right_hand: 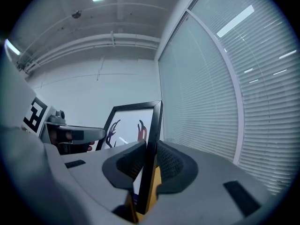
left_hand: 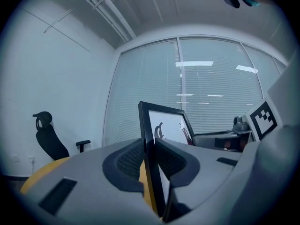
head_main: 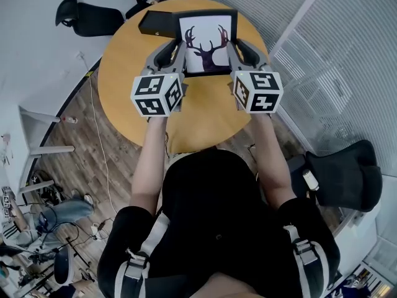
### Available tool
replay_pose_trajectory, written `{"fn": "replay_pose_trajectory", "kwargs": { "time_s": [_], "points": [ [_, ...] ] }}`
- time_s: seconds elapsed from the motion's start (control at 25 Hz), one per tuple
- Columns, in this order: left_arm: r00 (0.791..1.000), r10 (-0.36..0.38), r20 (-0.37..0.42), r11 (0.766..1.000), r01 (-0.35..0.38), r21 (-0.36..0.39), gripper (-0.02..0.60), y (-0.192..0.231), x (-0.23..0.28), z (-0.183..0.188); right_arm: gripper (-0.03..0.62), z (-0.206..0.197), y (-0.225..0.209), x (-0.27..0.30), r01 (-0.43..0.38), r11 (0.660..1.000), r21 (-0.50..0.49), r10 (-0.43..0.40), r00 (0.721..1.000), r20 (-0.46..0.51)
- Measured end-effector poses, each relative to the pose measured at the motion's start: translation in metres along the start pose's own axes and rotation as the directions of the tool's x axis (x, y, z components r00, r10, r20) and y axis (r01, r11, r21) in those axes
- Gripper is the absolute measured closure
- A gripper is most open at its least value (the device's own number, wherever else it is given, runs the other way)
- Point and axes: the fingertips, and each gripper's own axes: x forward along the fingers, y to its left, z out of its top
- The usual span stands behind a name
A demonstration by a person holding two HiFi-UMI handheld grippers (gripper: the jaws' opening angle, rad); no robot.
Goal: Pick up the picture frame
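Observation:
The picture frame (head_main: 206,42), black with a white print of dark antlers, is held between my two grippers over the far part of the round wooden table (head_main: 205,123). My left gripper (head_main: 180,47) is shut on the frame's left edge, and my right gripper (head_main: 231,44) is shut on its right edge. In the left gripper view the frame (left_hand: 166,125) stands edge-on between the jaws of the left gripper (left_hand: 151,165), both pads pressing on it. The right gripper view shows the frame (right_hand: 131,121) clamped the same way by the right gripper (right_hand: 149,162), with table wood visible below.
A flat black box (head_main: 158,25) lies on the table just behind the frame's left corner. Black office chairs stand at the far left (head_main: 90,17) and near right (head_main: 344,172). A glass wall with blinds (head_main: 335,61) runs along the right. Cables lie on the floor at left.

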Motion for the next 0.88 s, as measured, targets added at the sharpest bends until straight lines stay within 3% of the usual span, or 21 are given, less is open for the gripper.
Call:
{"fn": "replay_pose_trajectory", "kwargs": {
  "time_s": [0.88],
  "points": [
    [1.0,0.001,-0.032,1.0,-0.001,0.011,0.497,0.006,-0.001,-0.007,0.508,-0.006,0.006,0.001,-0.007,1.0,0.009,0.008,0.999,-0.036]
  ]
}}
